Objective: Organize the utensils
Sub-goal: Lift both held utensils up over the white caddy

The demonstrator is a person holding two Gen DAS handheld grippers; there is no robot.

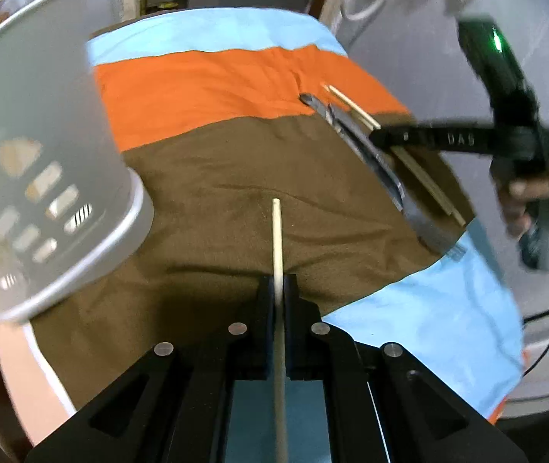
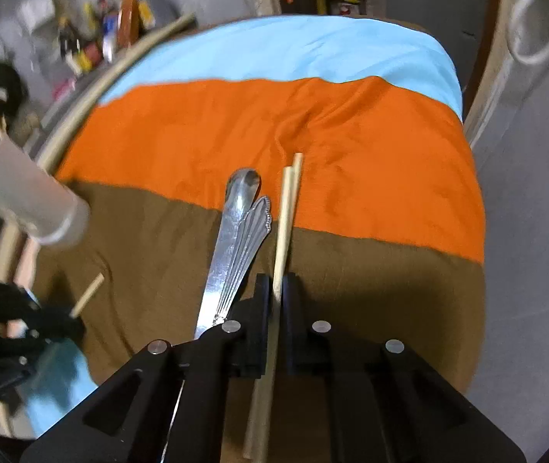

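Left hand-held gripper [image 1: 278,289] pinches a round wooden chopstick [image 1: 276,231]. Right hand-held gripper [image 2: 277,289] pinches another slender wooden chopstick [image 2: 284,231] beside ridged metal cutlery [image 2: 235,239] on striped cloth [image 2: 351,154].

Motion-blurred utensil holder [image 1: 43,177]; chopstick [image 2: 262,405] cut off below.

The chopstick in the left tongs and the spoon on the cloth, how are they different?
The chopstick is pale wood; the spoon is shiny silver metal. The chopstick is a thin, plain stick; the spoon is wider, with a rounded bowl. The chopstick is pinched in the left tongs above the cloth; the spoon lies loose on the cloth beside a patterned utensil handle. Both are long eating utensils.
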